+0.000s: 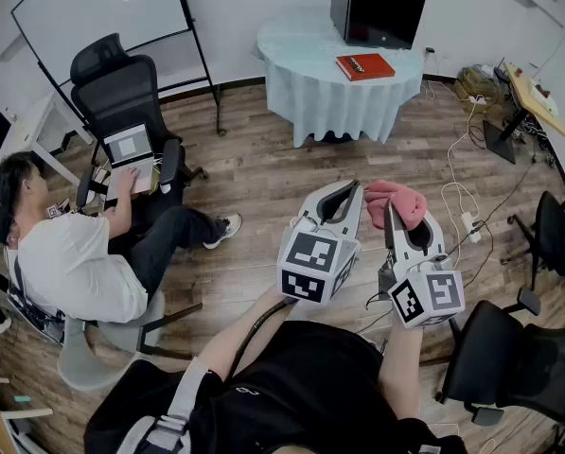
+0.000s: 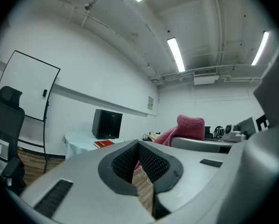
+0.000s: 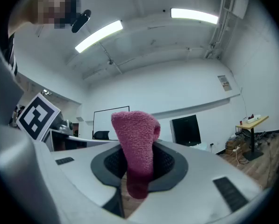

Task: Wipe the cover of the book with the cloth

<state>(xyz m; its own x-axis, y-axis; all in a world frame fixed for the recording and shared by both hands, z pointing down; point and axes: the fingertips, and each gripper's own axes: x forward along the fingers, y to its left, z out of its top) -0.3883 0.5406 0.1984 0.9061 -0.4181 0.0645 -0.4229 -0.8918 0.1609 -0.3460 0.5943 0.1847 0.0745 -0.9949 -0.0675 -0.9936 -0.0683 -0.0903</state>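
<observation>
A red book lies on a round table draped in a pale cloth, far across the room beside a black box. I hold both grippers up side by side, well short of the table. My right gripper is shut on a pink cloth that stands up out of its jaws; the cloth fills the middle of the right gripper view. My left gripper is shut with nothing in it. Over its closed pads, the left gripper view shows the book and the cloth.
A person sits at the left with a laptop on a black office chair. A whiteboard stands at the back left. Cables and a power strip lie on the wood floor at right, near more chairs and a desk.
</observation>
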